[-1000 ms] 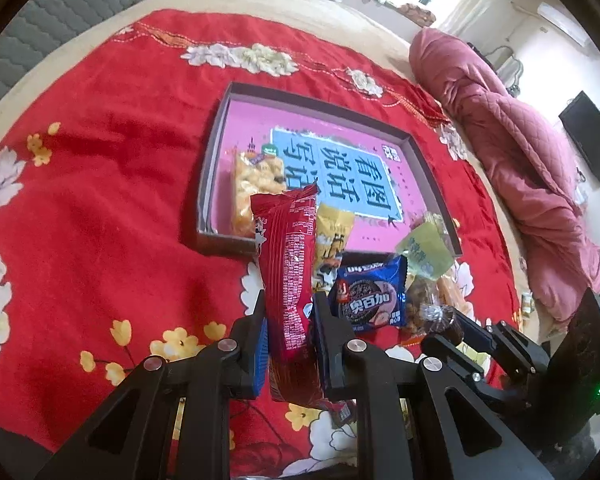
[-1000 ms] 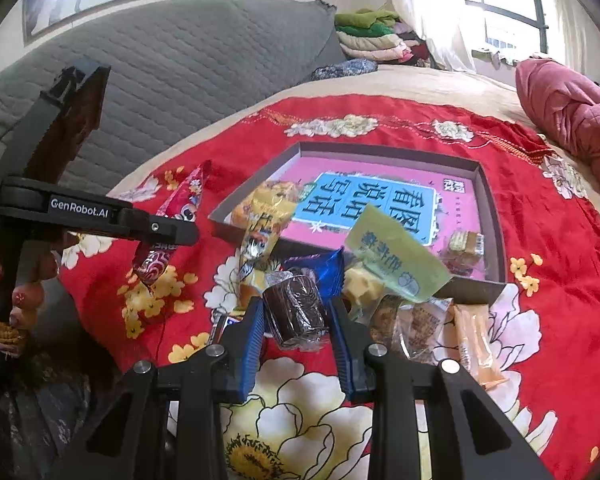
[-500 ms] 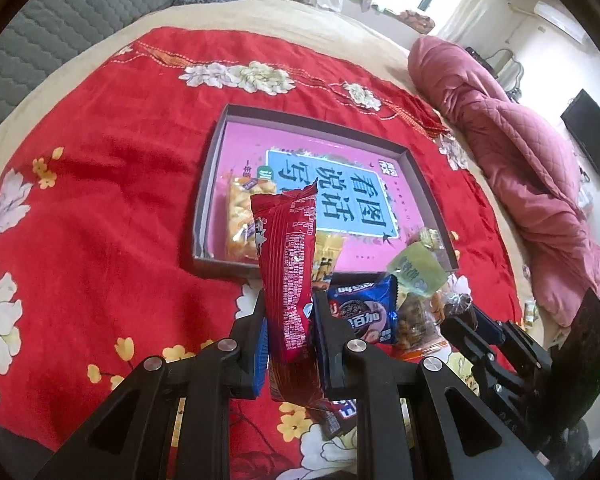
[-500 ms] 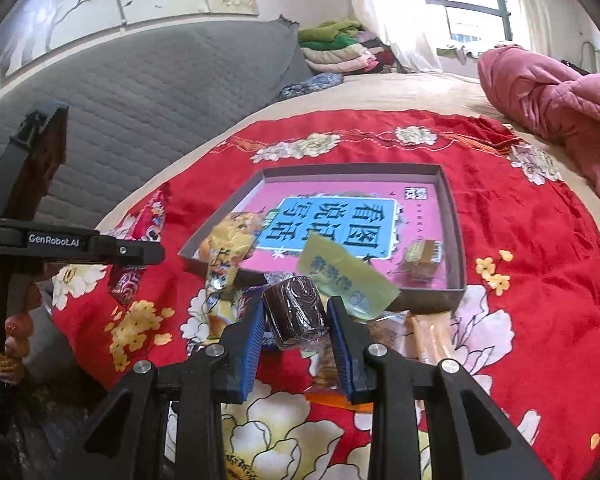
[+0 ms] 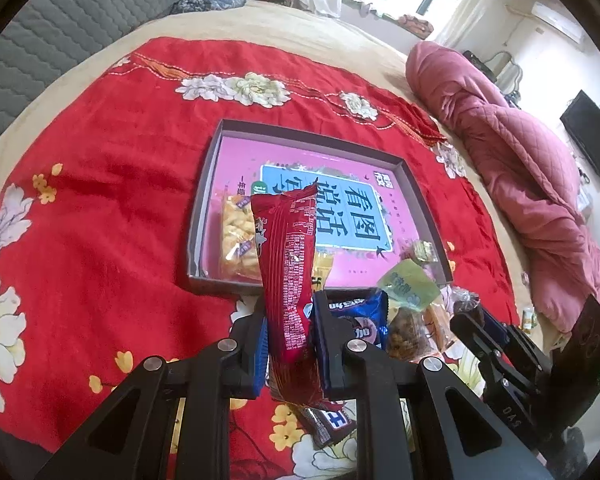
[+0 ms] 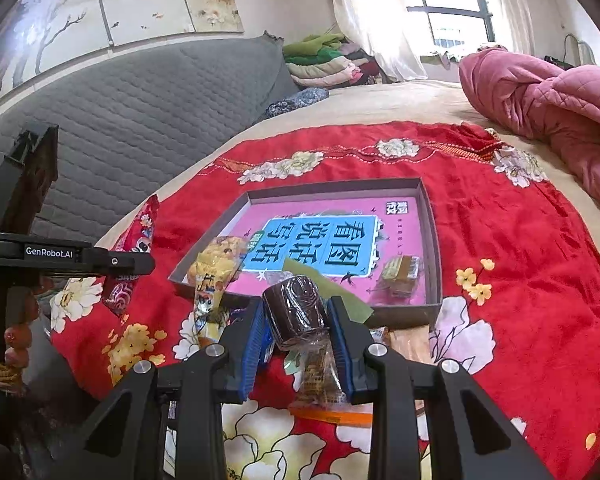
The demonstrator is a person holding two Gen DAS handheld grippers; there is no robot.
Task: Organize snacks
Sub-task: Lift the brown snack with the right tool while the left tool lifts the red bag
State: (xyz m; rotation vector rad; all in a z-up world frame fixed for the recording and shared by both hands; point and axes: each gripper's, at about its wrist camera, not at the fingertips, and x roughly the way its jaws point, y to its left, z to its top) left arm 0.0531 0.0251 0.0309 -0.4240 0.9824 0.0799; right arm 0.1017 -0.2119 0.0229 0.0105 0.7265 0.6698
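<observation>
Gripping a red snack packet [image 5: 290,276] in the left gripper [image 5: 290,344], jaws clenched about its lower half, top standing upright above the near wall of the shallow box [image 5: 198,220]; pinching a brown wrapped cake [image 6: 298,314] in the right gripper [image 6: 298,344], clear film bunching below the pads; both hanging over the red floral cloth [image 5: 100,168], just short of the box. Handling lightly, judging by looks: red packet thin, crinkly, likely slippery, best kept held mid-length to stop flopping; cake soft, crushable, better taken across its sides with gentle pressure. Lying already inside the box: a yellow puffed-snack bag [image 5: 236,236] at the left, a small tan sweet [image 6: 400,276] at the right. Differing from a second back: right gripper rising and rolling slightly, box showing lower and fuller in its view; left gripper barely shifting, both grips unchanged.
</observation>
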